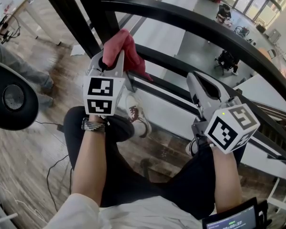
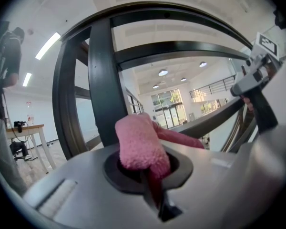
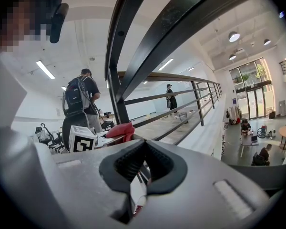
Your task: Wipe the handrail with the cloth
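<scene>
Left gripper (image 2: 151,182): jaws clenched on the pink cloth (image 2: 140,144). A thick fold stands up out of the pads, and a thinner tail trails off to the right. Right gripper (image 3: 144,149): jaws closed with nothing between them (only floor and a shoe show through the gap lower down).

Head view: the left gripper (image 1: 116,60) is raised, and the cloth (image 1: 127,46) is bunched at its tip just right of the dark post (image 1: 74,18). The right gripper (image 1: 196,80) is lower and to the right, near the lower bars and well apart from the cloth.

The handrail (image 1: 205,25) is the thick black top bar. Its long axis runs from upper left, near the post, down to the far right. The cloth sits under that bar in the head view, level with a thinner rail (image 1: 169,63). In the left gripper view the tail reaches toward a rail (image 2: 207,123). I cannot tell if it is touching any bar.

Judgement:
- The wipe stroke looks not yet set on the top bar.
- The left gripper is nearer and carries the cloth, so the move is its job. It should lift the cloth up and forward onto the handrail, then slide it rightward along the axis.
- Risk: the loose tail could catch on the thinner rail.
</scene>
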Available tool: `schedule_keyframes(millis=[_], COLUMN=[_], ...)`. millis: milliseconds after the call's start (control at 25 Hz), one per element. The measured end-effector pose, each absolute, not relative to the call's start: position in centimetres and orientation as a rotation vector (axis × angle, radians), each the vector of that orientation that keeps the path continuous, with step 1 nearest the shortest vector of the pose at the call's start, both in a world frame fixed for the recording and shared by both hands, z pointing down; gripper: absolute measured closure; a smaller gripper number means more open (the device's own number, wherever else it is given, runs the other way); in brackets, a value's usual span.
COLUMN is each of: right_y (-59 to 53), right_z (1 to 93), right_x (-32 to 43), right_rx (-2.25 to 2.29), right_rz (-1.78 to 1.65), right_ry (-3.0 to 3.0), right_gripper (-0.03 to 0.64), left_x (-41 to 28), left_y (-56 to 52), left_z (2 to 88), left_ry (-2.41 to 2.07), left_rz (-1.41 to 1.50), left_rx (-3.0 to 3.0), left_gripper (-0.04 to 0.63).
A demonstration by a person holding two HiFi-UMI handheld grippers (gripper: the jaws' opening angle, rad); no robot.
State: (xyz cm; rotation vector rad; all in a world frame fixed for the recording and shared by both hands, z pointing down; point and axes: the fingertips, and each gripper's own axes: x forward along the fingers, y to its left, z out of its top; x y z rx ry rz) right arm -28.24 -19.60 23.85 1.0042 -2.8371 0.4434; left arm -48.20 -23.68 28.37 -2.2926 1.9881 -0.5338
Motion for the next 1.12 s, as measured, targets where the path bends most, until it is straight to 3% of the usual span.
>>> schedule_keyframes(millis=[1120], right_y=[-19.4], right_z=[23.8], right_x=[-28.4], right_rx=[0.995], right_rz=[0.430], right_ry=[-2.830], right_gripper=[0.615], left_x=[-46.0], left_y=[-23.0], left_z=[28.6], left_ry=[1.875], left_rz=[-0.558], left_rx=[-2.346], left_gripper=[0.565])
